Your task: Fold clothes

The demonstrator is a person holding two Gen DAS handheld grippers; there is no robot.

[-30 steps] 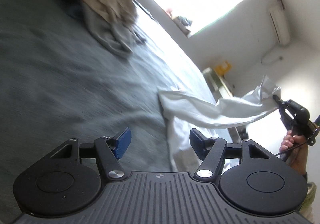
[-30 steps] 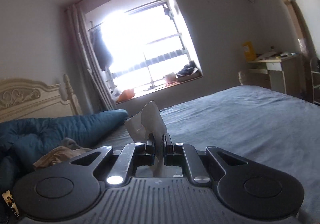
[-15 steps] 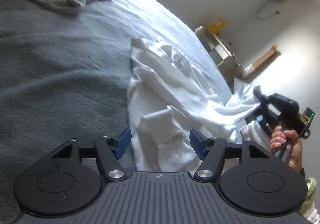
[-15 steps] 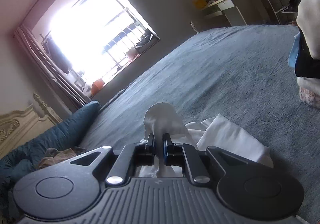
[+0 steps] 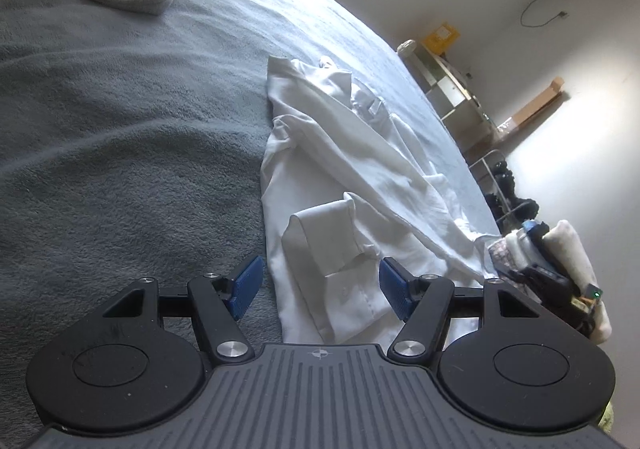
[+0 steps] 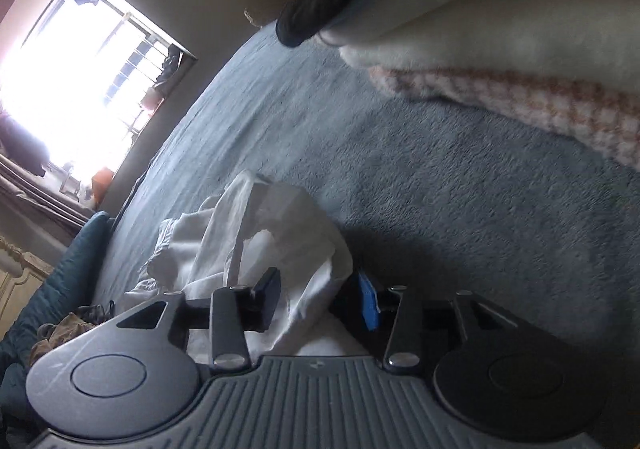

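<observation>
grey bed (image 5: 120, 137), bright window (image 6: 68, 89), white shirt (image 5: 340, 169) between both tongs' parted jaws

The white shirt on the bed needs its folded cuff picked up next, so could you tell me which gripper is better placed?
Probably left. The left gripper is open directly before the cuff of the white shirt; the right gripper has just been opening around another bunched part.

Smooth white cloth shirt (image 5: 352, 177) lies on a matt, fuzzy grey blanket (image 5: 120, 137).
</observation>
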